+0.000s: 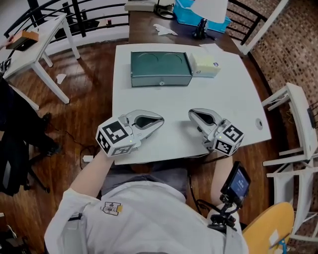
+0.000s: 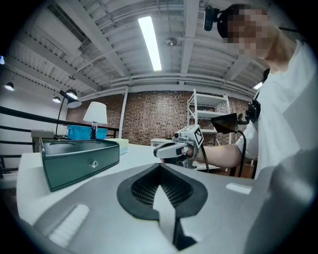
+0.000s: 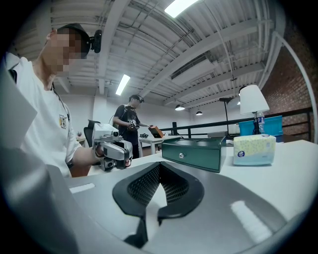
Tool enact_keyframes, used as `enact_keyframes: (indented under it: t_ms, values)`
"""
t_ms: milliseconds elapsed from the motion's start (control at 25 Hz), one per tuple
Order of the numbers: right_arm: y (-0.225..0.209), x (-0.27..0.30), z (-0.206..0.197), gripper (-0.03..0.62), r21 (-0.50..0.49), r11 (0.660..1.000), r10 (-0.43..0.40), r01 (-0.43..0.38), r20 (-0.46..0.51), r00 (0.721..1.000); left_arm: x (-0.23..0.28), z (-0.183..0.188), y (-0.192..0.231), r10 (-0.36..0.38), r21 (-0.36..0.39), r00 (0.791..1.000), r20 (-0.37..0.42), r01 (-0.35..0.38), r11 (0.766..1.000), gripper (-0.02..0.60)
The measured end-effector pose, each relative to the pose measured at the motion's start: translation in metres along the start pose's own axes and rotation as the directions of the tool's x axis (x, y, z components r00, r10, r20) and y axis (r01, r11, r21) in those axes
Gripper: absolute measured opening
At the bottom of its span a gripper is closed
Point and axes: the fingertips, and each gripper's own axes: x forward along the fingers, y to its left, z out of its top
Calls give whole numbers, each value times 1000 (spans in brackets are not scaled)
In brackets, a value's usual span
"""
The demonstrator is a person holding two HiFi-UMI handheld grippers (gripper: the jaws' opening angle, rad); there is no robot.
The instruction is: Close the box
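A dark green metal box with a small front lock stands at the far middle of the white table, its lid lying flat down. The box also shows in the left gripper view and the right gripper view. My left gripper rests on the table near the front edge, shut and empty, tips pointing right. My right gripper lies opposite it, shut and empty, tips pointing left. Both sit well short of the box. Each gripper's camera sees its own jaws together, left gripper and right gripper.
A pale tissue pack touches the box's right end. Beyond the table are a blue bin on a dark desk, a white side table at left and a white chair at right. Another person stands far off.
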Motion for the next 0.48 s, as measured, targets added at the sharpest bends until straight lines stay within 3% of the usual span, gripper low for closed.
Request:
enact_keyframes:
  t_ms: [480]
  values:
    - [-3, -1, -1, 0, -5, 1000, 3, -3, 1, 1000, 3, 0, 1, 4, -4, 1000, 8, -4, 1000, 6]
